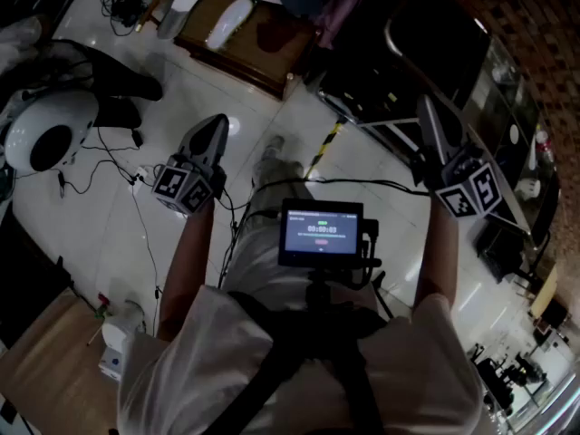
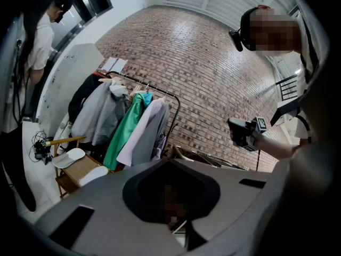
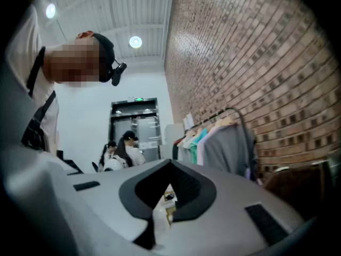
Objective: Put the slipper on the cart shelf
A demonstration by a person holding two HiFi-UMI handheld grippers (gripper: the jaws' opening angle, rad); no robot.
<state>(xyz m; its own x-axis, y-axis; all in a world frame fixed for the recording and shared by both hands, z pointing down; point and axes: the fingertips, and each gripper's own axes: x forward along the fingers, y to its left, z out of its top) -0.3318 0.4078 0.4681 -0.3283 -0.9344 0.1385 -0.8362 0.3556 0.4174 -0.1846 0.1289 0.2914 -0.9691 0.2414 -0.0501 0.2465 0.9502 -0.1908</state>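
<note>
Since scene dim, cart (image 1: 428, 60) barely discernible.

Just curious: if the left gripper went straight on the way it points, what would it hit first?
Probably the hanging clothes, near their right end, though depth is unclear.

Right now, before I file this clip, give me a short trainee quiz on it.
1. True or false: the left gripper holds a slipper.
2. The two white slippers lie on: A the low wooden stand; B the bare floor; C a table.
3. What colour is the brightest hanging garment?
Key: 1 false, it is shut and empty. 2 A. 3 green.
</note>
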